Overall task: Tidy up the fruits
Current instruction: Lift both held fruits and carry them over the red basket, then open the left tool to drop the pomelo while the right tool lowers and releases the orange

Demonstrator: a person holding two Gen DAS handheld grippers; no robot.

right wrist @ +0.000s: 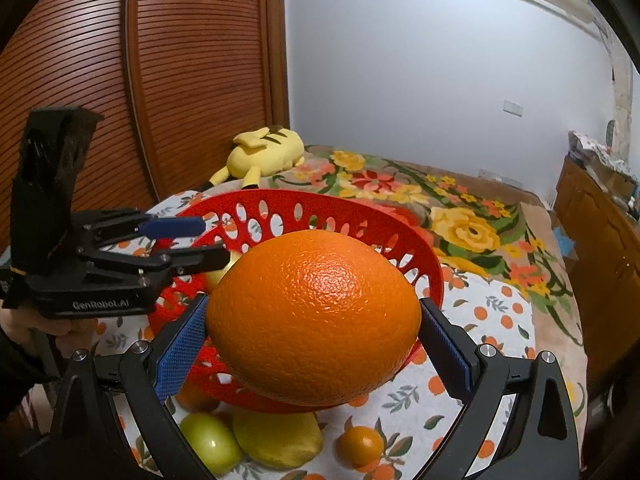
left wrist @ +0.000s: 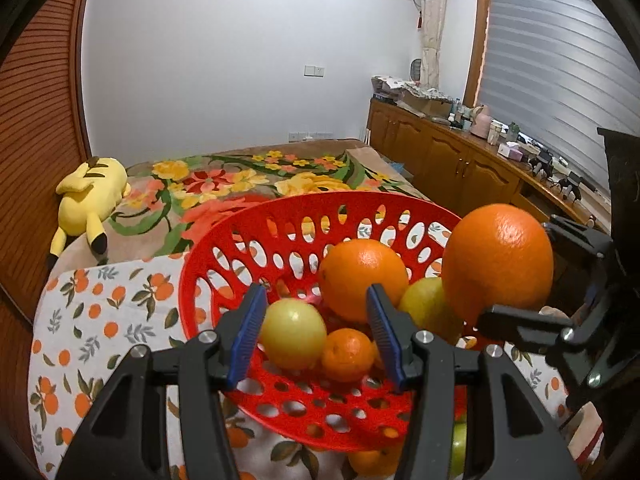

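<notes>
A big orange [right wrist: 314,316] is clamped between the blue pads of my right gripper [right wrist: 314,304], just in front of and above the red perforated basket [right wrist: 304,204]. From the left wrist this orange [left wrist: 498,258] hangs over the basket's right rim [left wrist: 400,204]. Inside the basket lie another orange [left wrist: 362,276], a small orange [left wrist: 346,354] and two yellow-green fruits [left wrist: 292,334]. My left gripper [left wrist: 316,292] hovers open over the basket's near side with nothing pressed between its pads. It also shows from the side, the left gripper [right wrist: 188,242].
On the orange-print cloth [left wrist: 100,320], partly under the basket's near edge, lie a green apple [right wrist: 210,442], a yellow fruit [right wrist: 278,440] and a small orange [right wrist: 360,446]. Behind are a floral blanket [left wrist: 248,180], a yellow plush toy [left wrist: 92,196] and wooden cabinets [left wrist: 452,156].
</notes>
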